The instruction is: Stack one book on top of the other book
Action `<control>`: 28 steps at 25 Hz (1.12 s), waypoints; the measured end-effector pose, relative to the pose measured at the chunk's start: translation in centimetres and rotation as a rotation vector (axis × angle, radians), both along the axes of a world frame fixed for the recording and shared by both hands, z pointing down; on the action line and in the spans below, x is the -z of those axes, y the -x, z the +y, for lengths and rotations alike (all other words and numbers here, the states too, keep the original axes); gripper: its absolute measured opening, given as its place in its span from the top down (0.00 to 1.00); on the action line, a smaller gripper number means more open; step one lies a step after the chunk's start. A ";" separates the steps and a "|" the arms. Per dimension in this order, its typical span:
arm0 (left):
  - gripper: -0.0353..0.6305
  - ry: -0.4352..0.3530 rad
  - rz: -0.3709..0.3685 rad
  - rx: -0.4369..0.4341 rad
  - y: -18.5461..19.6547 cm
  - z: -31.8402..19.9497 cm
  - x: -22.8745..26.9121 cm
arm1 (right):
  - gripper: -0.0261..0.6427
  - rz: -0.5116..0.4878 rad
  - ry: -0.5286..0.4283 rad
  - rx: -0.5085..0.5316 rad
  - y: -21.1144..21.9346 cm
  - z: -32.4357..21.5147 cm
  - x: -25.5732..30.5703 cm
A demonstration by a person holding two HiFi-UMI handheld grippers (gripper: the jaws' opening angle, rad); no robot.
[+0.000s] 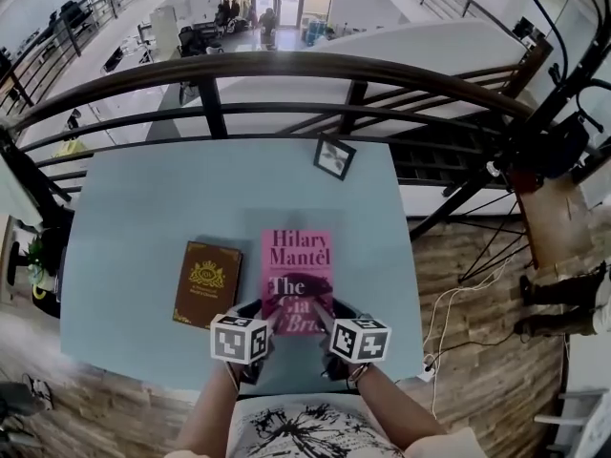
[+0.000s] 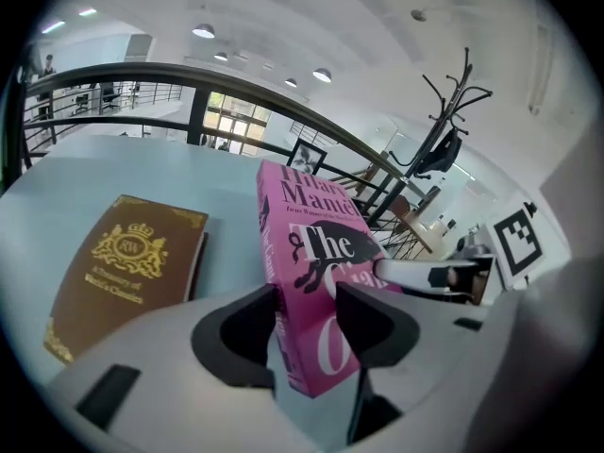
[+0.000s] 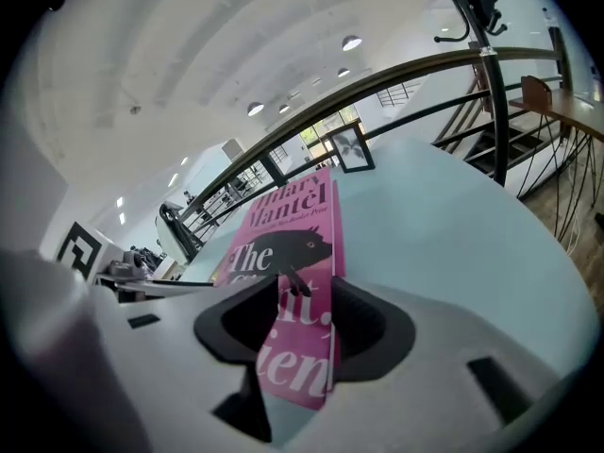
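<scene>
Head view: pink book (image 1: 298, 256) beside brown book (image 1: 206, 282) on worktop (image 1: 134, 208).
Left tool (image 2: 307, 321): clamped on pink book's near corner.
Right tool (image 3: 304, 321): clamped on other near corner.
Progress: grasp made; stacking not yet done.

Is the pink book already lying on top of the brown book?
No, the pink book is beside the brown book, with a gap between them.

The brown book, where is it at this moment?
In the head view the brown book lies flat on the blue table, just left of the pink book and apart from it.
</scene>
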State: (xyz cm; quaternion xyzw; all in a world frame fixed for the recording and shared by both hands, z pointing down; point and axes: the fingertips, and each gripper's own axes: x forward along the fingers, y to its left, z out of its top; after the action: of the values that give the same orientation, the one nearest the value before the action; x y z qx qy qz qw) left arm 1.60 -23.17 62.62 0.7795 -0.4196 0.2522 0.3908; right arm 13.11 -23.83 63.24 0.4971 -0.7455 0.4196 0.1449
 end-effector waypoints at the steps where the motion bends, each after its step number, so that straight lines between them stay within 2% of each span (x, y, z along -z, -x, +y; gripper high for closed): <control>1: 0.65 -0.002 0.000 -0.006 1.3 0.2 0.4 | 0.71 -0.006 -0.006 -0.004 1.3 0.3 0.4; 11: 0.65 -0.031 -0.015 -0.042 13.4 0.4 1.5 | 0.71 -0.037 -0.021 -0.038 13.4 1.0 1.1; 17: 0.65 -0.011 -0.005 -0.032 19.5 0.7 0.2 | 0.71 -0.024 0.000 -0.049 19.4 1.6 0.0; 24: 0.65 0.019 0.015 -0.030 23.3 0.1 -1.8 | 0.71 -0.008 0.039 -0.053 23.1 1.5 -1.8; 28: 0.66 0.008 -0.023 -0.032 24.3 -0.6 -2.7 | 0.72 0.025 0.043 -0.056 24.1 1.3 -2.6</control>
State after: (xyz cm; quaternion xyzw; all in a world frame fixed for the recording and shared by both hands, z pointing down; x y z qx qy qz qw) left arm -22.67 -23.79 65.29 0.7815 -0.4106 0.2692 0.3850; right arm -10.99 -22.55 65.87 0.5198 -0.7204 0.4331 0.1528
